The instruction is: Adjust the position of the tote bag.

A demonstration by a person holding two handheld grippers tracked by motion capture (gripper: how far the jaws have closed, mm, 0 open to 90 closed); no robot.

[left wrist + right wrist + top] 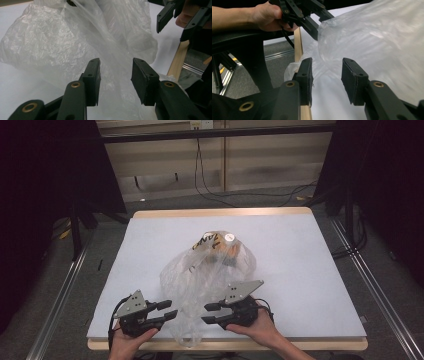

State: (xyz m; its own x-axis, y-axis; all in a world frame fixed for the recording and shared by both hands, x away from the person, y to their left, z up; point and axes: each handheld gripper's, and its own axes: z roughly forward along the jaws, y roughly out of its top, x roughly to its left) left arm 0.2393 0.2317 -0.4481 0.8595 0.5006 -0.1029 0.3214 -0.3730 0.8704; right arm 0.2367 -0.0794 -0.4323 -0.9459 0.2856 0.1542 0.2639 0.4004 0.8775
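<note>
While I watch from the high view, the desk (310, 270) takes up most of the scene, its pale sheet laid over a wooden edge that shows along the near and far sides. On it, around the middle and reaching down to the near edge, lies a clear plastic bag (200, 285), crumpled and slack, its lower end drawn into a narrow tail that reaches the desk's near rim. Inside the far end of the bag sits a yellowish packet with dark lettering (215, 245), with a small white round spot on it; I cannot read what the packet is. My left tool (172, 310) rests at the near left of the desk, pointing across toward the bag, and my right tool (210, 312) faces it from the other side, so the bag's narrow lower part lies between the two. In the left gripper view the left tool's jaws stand partly apart with folds of the bag in the gap, though the pads do not press on the film. In the right gripper view the right tool's jaws are likewise partly apart, over bare desk at the bag's edge, gripping nothing.
</note>
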